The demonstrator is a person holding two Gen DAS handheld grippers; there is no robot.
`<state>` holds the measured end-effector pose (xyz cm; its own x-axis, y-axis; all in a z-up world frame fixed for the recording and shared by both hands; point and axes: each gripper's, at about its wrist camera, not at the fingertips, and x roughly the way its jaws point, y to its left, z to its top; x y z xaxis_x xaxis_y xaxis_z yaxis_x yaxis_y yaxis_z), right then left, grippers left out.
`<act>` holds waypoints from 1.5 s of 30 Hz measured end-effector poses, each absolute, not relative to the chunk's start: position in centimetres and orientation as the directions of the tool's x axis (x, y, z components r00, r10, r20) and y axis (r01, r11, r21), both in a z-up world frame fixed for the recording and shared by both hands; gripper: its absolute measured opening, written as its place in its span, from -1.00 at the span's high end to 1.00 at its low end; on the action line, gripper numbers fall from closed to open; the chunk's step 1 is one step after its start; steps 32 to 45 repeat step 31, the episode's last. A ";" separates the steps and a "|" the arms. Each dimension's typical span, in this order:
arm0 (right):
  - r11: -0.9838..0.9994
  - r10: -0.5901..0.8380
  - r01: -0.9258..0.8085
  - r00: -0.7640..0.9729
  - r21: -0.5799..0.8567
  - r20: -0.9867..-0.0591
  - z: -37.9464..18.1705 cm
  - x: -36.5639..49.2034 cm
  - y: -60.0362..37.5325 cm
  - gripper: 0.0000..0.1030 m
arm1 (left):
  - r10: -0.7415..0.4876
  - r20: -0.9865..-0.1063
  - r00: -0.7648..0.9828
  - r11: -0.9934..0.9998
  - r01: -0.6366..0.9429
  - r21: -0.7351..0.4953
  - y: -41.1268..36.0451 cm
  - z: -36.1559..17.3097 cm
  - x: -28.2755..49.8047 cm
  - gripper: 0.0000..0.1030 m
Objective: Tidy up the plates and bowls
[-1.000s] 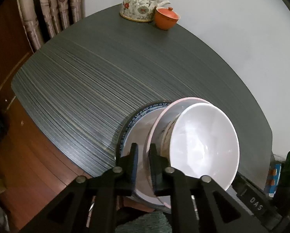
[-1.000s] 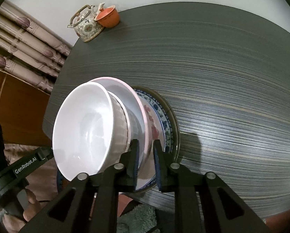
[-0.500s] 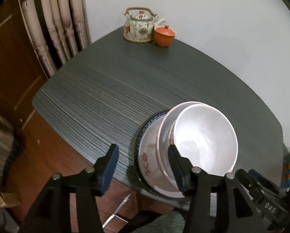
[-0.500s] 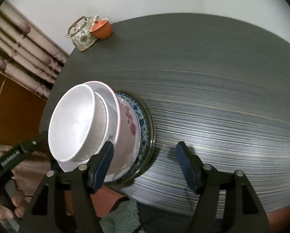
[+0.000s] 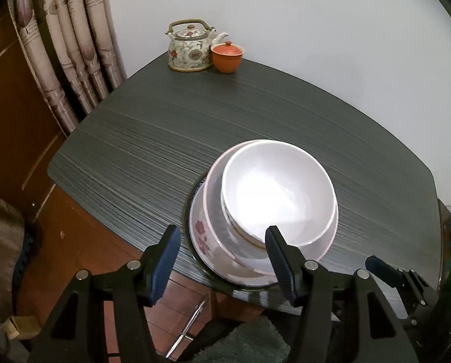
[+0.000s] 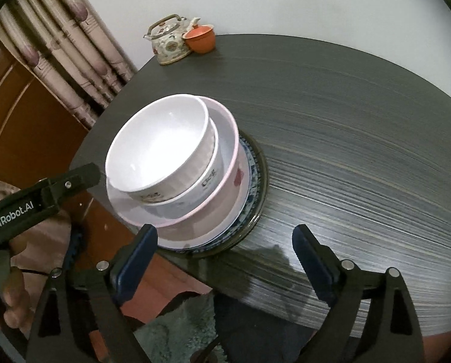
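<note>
Nested bowls [image 5: 278, 199] on stacked plates [image 6: 249, 187] rest near table [image 5: 165, 139] edge, 6 o'clock. Left gripper [image 5: 222, 260] and right gripper [image 6: 225, 257], jaws just opened, empty, pulled back. Stack released; likely done.

Black frames w/ silver screws, blue-padded fingers [image 5: 278, 254], "GenRobot.AI" lettering.

Both grippers — off the stack [image 5: 264, 227]

"GenRobot.AI" reads in white on the black left tool [image 6: 40, 193]; the bowl's print is illegible
</note>
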<state>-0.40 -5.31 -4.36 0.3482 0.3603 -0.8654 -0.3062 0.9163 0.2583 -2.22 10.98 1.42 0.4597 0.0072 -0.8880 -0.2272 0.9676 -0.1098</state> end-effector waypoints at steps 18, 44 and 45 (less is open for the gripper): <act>0.906 0.370 -0.335 0.331 0.258 -0.868 -4.5 -2.2 -4.6 -0.74 | -0.008 -0.886 0.464 0.981 -0.168 -0.098 8.9 1.3 -2.4 -0.15; 0.907 0.369 -0.332 0.324 0.261 -0.871 -4.6 -2.1 -4.5 -0.74 | -0.028 -0.887 0.462 0.980 -0.162 -0.115 8.8 1.1 -2.4 -0.16; 0.907 0.369 -0.332 0.324 0.261 -0.871 -4.6 -2.1 -4.5 -0.74 | -0.028 -0.887 0.462 0.980 -0.162 -0.115 8.8 1.1 -2.4 -0.16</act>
